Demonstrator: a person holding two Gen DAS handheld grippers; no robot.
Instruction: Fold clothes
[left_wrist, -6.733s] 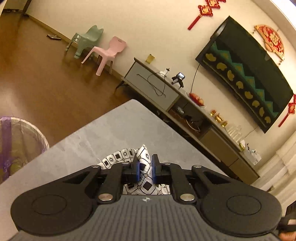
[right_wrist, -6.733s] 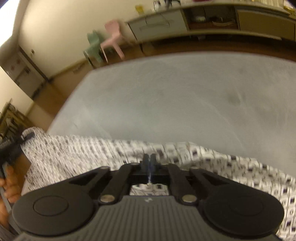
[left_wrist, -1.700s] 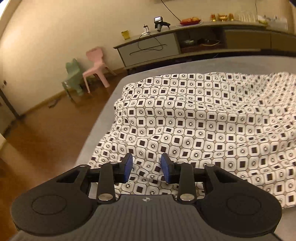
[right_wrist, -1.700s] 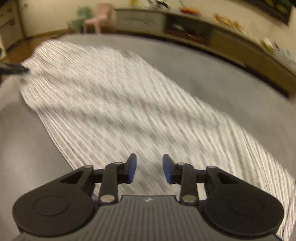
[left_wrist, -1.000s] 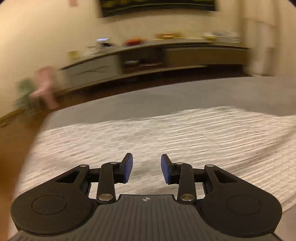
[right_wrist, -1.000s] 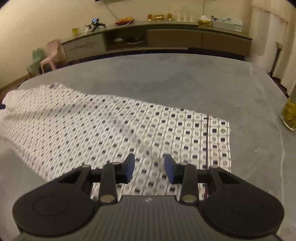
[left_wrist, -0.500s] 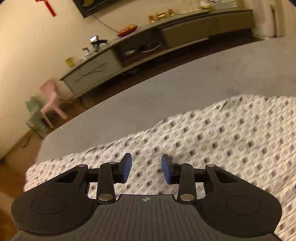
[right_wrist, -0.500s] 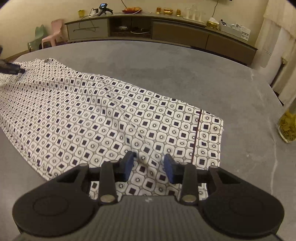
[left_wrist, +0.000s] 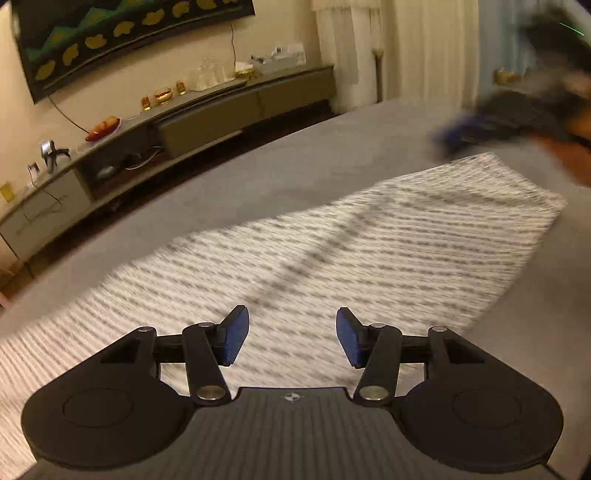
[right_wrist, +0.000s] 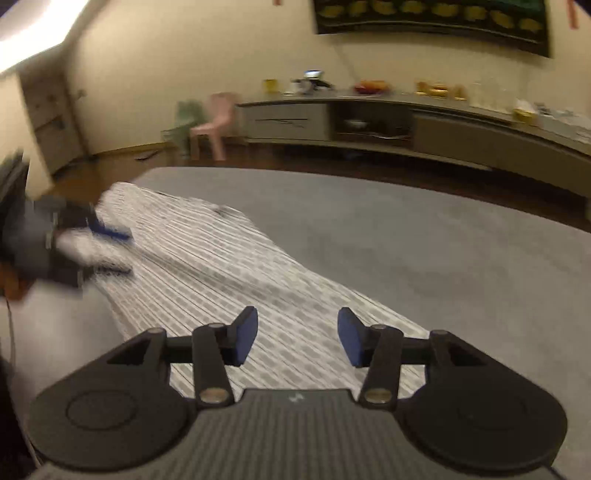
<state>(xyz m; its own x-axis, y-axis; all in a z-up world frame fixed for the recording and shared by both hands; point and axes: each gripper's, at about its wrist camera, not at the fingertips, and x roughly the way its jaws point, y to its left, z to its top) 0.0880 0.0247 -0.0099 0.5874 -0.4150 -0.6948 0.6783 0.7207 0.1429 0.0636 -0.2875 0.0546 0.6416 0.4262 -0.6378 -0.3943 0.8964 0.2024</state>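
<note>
Black-and-white square-patterned garment (left_wrist: 369, 251) spread flat in a long strip across the grey worktop (left_wrist: 295, 162), running from lower left to upper right of the left wrist frame and from lower centre to upper left of the right wrist frame (pattern smeared by blur in both). Left gripper (left_wrist: 291, 334) low in its own frame, over the near part of the cloth, blue-padded fingers (left_wrist: 234, 339) parting, nothing between them. Right gripper (right_wrist: 297, 336) likewise above the garment's near end, fingers (right_wrist: 245, 334) spreading apart, gap empty. Far end of the cloth close beside the blurred other gripper in each view: upper right in the left frame, left edge in the right frame. Long low grey cabinet (right_wrist: 406, 122) along the back wall, pink plastic chair (right_wrist: 214, 122) at its left end.
</note>
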